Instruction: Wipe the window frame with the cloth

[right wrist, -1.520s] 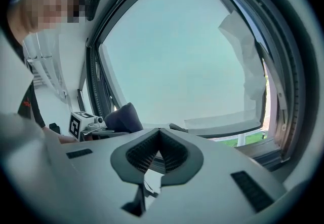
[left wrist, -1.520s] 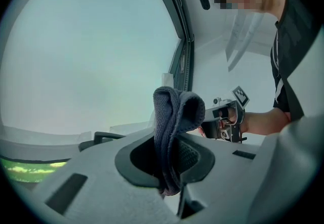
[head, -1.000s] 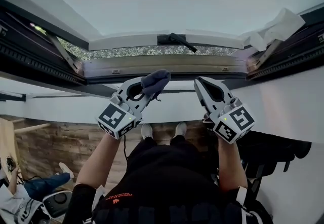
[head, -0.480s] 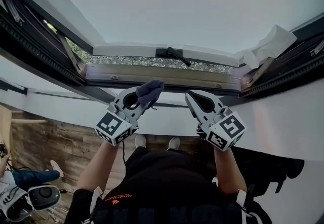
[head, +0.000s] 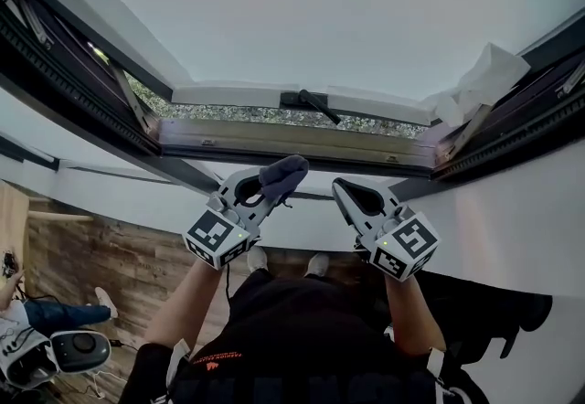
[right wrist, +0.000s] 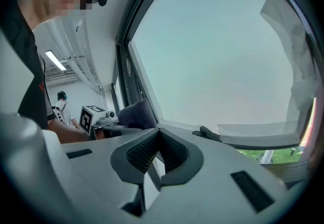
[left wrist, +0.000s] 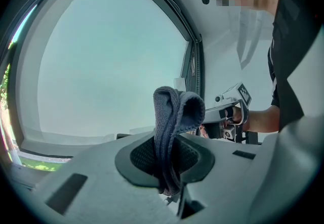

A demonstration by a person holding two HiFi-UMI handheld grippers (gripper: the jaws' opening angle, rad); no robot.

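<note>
Left gripper [head: 265, 192] clamps the cloth [head: 285, 172] in closed jaws, with a fold standing above them; right gripper [head: 345, 190] is closed and empty. The cloth sits near the frame [head: 274, 132] but appears clear of it. Judged from this, no wiping contact is made and the frame is left to wipe.

Two pale grey plastic grippers with black-and-white marker cubes sit at lower centre: the left gripper [head: 259, 185] and the right gripper [head: 350, 196]. One dark blue-grey microfibre cloth [head: 281, 174]. One dark window frame [head: 292, 139] with one black lever handle [head: 309, 102]. One crumpled white sheet [head: 480, 82], upper right.
</note>
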